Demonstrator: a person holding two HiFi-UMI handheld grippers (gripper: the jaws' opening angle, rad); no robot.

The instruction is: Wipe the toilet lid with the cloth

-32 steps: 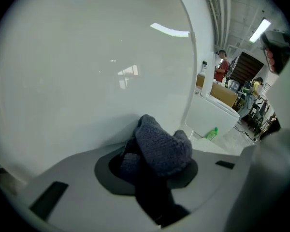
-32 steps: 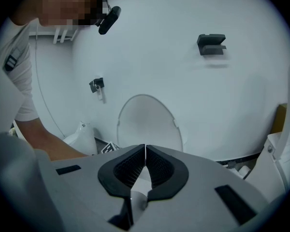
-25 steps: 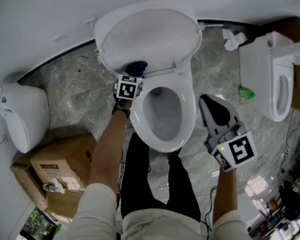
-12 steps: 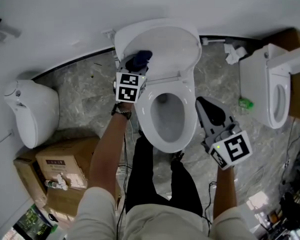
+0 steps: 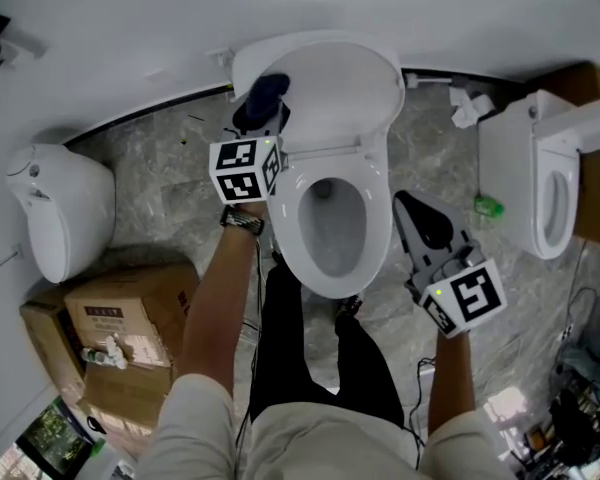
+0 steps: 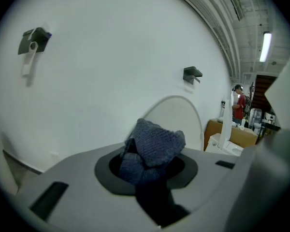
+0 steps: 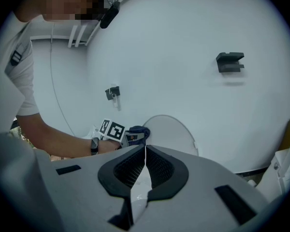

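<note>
**Cloth held at the raised lid's left rim**

We find the left gripper (image 5: 263, 116) clamped on a bunched dark blue cloth (image 5: 266, 92). Its own view shows the knitted wad pinched between the jaws and bulging out past their tips. From the head view, the cloth shows against the upper left rim of the toilet lid (image 5: 330, 88). The lid stands raised against the white wall (image 5: 280, 8), above the open bowl (image 5: 332, 230). The right gripper view agrees: cloth and left gripper sit just at the lid's left edge.

The right gripper (image 5: 408, 204) hangs well apart from the cloth, to the right of the bowl and over the grey marbled floor (image 5: 170, 148). Its ribbed jaws are pressed together, and we see nothing between them.

As for writing, little can be read. The left marker cube (image 5: 245, 171) and the right marker cube (image 5: 467, 298) bear only black-and-white square patterns, with no letters. A cardboard box (image 5: 130, 318) at lower left carries a pale label (image 5: 107, 303), but its print is too small for us to read.

A black wristwatch (image 5: 242, 220) sits on the left wrist. A second white toilet (image 5: 540, 168) stands at the right, with crumpled white paper (image 5: 467, 108) and a small green item (image 5: 490, 208) on the floor beside it. Another white fixture (image 5: 55, 213) stands at the left.
</note>
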